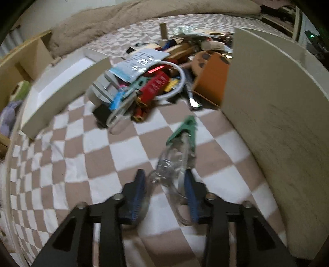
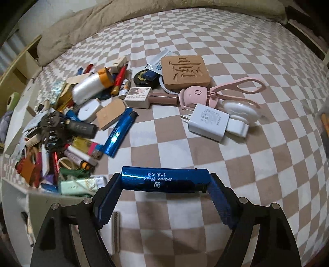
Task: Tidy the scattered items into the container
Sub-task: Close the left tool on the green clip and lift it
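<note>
**A:** What has the right gripper (image 2: pixel 165 184) got?

**B:** A blue lighter (image 2: pixel 164 177), clamped end to end between the two fingertips. It sits crosswise, lifted clear of the checked cover (image 2: pixel 205 164).

**A:** And the left gripper (image 1: pixel 164 174)?

**B:** Its jaws stand apart. A clip (image 1: pixel 181 139), clear with a green tip, lies on the cover between them. The clear end is against the right-hand finger (image 1: pixel 190 195), and the other finger is off it, so nothing is squeezed.

**A:** Where is the box (image 1: pixel 51 98)?

**B:** In the left wrist view it sits toward the cover's left edge, open side up, with white inner walls. A pale panel (image 1: pixel 277 123) stands upright on the right. I cannot tell whether it belongs to the box.

**A:** And the rest of the clutter?

**B:** A pile (image 1: pixel 144 86) lies between box and panel, beyond the clip. In the right wrist view the heap runs along the cover's left edge, just beside the box there. A second lighter (image 2: pixel 120 133) lies at its near side.

**A:** Anything apart from the heap?

**B:** A white charger (image 2: pixel 208 122) near the middle of the cover, and a carved coaster (image 2: pixel 185 73) further back. A brown duvet (image 2: pixel 144 12) is bunched along the far edge.
</note>
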Demonstrator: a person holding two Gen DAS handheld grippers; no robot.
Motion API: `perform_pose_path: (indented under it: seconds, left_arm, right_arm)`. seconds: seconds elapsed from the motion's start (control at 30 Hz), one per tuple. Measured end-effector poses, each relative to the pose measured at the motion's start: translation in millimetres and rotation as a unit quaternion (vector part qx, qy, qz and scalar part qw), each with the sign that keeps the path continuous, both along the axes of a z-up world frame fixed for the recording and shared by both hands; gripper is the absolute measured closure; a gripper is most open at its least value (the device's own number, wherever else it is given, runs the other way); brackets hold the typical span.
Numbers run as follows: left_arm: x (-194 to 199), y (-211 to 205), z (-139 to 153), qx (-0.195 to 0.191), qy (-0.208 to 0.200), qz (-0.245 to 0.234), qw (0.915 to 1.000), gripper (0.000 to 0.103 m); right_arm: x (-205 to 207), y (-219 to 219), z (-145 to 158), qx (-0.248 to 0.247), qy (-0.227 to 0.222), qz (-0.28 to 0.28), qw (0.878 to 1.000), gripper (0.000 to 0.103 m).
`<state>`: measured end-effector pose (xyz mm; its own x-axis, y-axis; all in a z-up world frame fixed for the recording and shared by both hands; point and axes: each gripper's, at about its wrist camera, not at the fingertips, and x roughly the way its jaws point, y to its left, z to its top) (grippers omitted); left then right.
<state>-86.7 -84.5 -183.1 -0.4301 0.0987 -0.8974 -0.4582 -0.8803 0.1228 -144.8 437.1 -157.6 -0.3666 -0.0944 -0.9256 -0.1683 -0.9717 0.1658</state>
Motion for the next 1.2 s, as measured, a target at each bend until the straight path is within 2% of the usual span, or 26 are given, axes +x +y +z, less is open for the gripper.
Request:
perform_pose_path:
  seconds: [0.07, 0.17, 0.37, 0.5, 0.57, 0.73, 0.8, 1.0, 1.1, 1.2]
  left_arm:
    - [10.4, -3.0, -1.5, 0.006, -0.008, -0.008, 0.9999, 0.017]
    - [25.7, -4.8, -5.0, 0.001, -0.006, -0.023, 0.9997, 0.017]
    - [26.9, -14.8, 1.3, 0.009, 0.001, 0.007, 0.9999, 0.017]
    - [16.1, -15.5, 3.1, 0.045, -0.016, 0.021, 0.9986, 0.017]
    - [13.1, -12.6, 3.7, 0.066, -0.028, 0.021, 0.9972, 0.017]
    - [5.4, -1.1, -6.4, 0.014, -0.035, 0.039, 0.9985, 0.017]
    - [5.0, -3.1, -3.1, 0.015, -0.033, 0.049, 0.9982, 0.034]
    - [4.5, -21.1, 3.2, 0.016, -0.034, 0.083, 0.9958, 0.04]
    - [5.1, -27.0, 6.0, -0.001, -0.024, 0.098, 0.9949, 0.045]
    - [2.9, -31.6, 9.3, -0.041, -0.006, 0.119, 0.9921, 0.053]
  right_arm:
    - [3.1, -2.2, 1.3, -0.005, 0.001, 0.005, 1.0, 0.02]
    - [7.1, -5.4, 1.3, -0.012, -0.001, 0.008, 1.0, 0.02]
    - [7.4, -9.4, 5.9, -0.025, 0.004, 0.006, 1.0, 0.02]
    - [9.7, -12.3, 10.6, -0.034, 0.007, 0.009, 0.999, 0.02]
    - [10.8, -12.3, 10.4, -0.055, 0.002, 0.004, 0.998, 0.02]
    - [9.9, -17.8, 10.6, -0.068, -0.001, 0.006, 0.998, 0.02]
    - [10.1, -19.3, 11.1, -0.07, -0.001, 0.008, 0.998, 0.02]
    - [10.5, -19.0, 8.6, -0.073, -0.005, 0.008, 0.997, 0.02]
    - [11.0, -17.6, 9.0, -0.074, -0.005, 0.006, 0.997, 0.02]
    - [11.1, -17.1, 10.2, -0.074, -0.003, 0.006, 0.997, 0.02]
